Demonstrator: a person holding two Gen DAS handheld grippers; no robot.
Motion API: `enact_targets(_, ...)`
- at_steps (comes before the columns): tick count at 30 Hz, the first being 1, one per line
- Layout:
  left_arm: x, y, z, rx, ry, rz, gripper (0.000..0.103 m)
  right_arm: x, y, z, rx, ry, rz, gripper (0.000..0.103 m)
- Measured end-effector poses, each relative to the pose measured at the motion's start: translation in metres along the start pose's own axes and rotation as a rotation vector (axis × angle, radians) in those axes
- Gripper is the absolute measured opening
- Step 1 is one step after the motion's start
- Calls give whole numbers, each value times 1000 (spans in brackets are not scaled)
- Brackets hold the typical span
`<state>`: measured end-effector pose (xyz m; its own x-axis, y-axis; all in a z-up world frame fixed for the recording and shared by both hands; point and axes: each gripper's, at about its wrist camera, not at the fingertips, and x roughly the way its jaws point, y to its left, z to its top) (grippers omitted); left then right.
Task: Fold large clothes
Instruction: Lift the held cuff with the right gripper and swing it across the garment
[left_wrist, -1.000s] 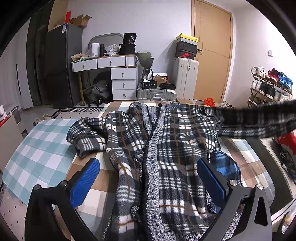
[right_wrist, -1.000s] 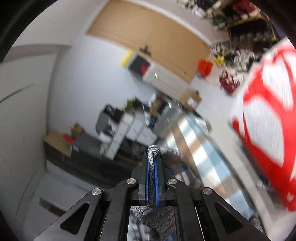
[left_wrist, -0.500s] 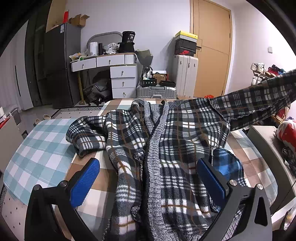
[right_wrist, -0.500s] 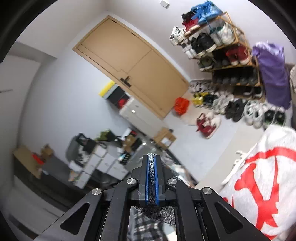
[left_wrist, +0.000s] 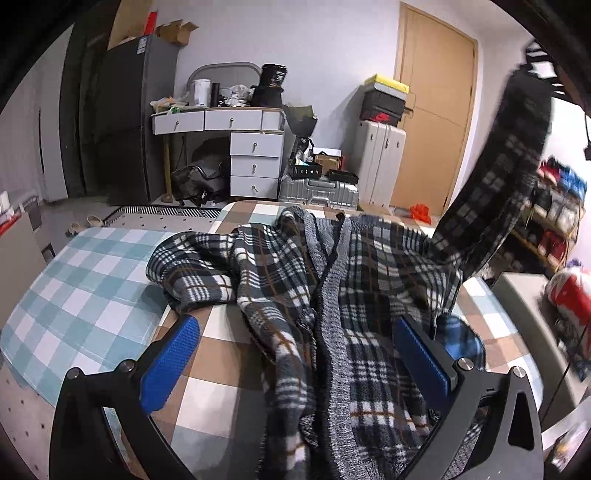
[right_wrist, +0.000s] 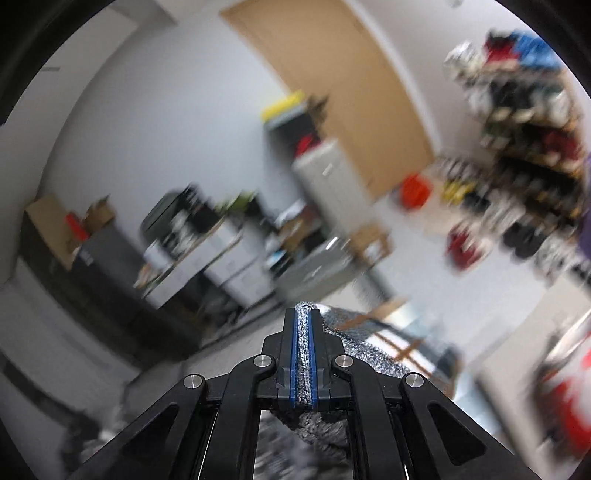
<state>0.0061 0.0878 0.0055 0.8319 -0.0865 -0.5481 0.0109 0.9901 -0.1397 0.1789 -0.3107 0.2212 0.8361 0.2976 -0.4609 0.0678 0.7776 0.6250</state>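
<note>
A dark plaid cardigan (left_wrist: 332, 295) with a grey knit placket lies spread on the checked bed cover (left_wrist: 92, 280). Its right sleeve (left_wrist: 495, 177) is lifted high into the air at the upper right, blurred. My left gripper (left_wrist: 295, 347) hovers open over the cardigan's lower part, its blue pads on either side of the placket with nothing pinched. In the right wrist view my right gripper (right_wrist: 304, 325) is shut on the grey knit cuff (right_wrist: 304, 354) of that sleeve, held up above the bed.
Beyond the bed stand a white drawer desk (left_wrist: 236, 147), silver suitcases (left_wrist: 369, 173), a wooden door (left_wrist: 432, 110) and a shoe rack (left_wrist: 554, 221). A red and white bag (left_wrist: 569, 291) sits at the right. The left sleeve (left_wrist: 192, 269) lies bunched on the cover.
The right gripper has risen and rolled with the cuff in it, so the sleeve went from stretched level to raised steeply. The left gripper shifted slightly and stays open.
</note>
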Motion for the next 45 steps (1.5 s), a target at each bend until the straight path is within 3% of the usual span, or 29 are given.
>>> enact_targets(4, -12, 20, 6, -70, -30, -18, 102, 66, 76, -50, -32, 123, 129, 5)
enact_targets(8, -24, 46, 12, -154, -82, 14, 102, 152, 117, -114, -38, 281, 151, 5)
enact_targets(13, -35, 94, 13, -321, -127, 70, 102, 265, 129, -211, -56, 477, 87, 5)
enact_targets(16, -32, 117, 11, -421, -120, 67, 102, 327, 116, -276, -121, 602, -37, 5)
enact_targets(18, -30, 124, 10, -461, -120, 71, 102, 358, 110, -305, -161, 674, -72, 6)
enact_targets(21, -34, 128, 10, -483, -140, 65, 102, 387, 104, -343, -140, 818, -70, 6)
enact_targets(23, -38, 129, 10, -483, -165, 60, 102, 386, 115, -355, -182, 894, -12, 7)
enact_targets(26, -40, 126, 10, -480, -186, 46, 102, 357, 157, -350, -377, 864, 155, 9)
enact_targets(28, -39, 121, 10, -463, -183, 38, 102, 339, 178, -333, -442, 826, 227, 18)
enact_targets(29, -39, 123, 9, -456, -189, 37, 102, 329, 180, -321, -434, 782, 264, 39)
enact_targets(30, -41, 120, 9, -444, -197, 48, 102, 316, 186, -309, -405, 730, 311, 82)
enact_targets(31, -43, 120, 9, -435, -206, 56, 102, 307, 186, -300, -388, 689, 341, 100)
enact_targets(33, -45, 121, 10, -420, -218, 71, 102, 285, 184, -276, -402, 569, 400, 103)
enact_targets(35, -44, 123, 10, -413, -220, 86, 102, 270, 173, -261, -436, 521, 398, 103)
enact_targets(38, -37, 123, 9, -405, -195, 92, 102, 259, 137, -242, -478, 489, 293, 103)
enact_targets(42, -29, 116, 9, -386, -153, 79, 102, 229, 43, -214, -448, 458, 98, 103)
enact_targets(45, -28, 106, 9, -350, -143, 66, 102, 179, -20, -220, -487, 451, 72, 103)
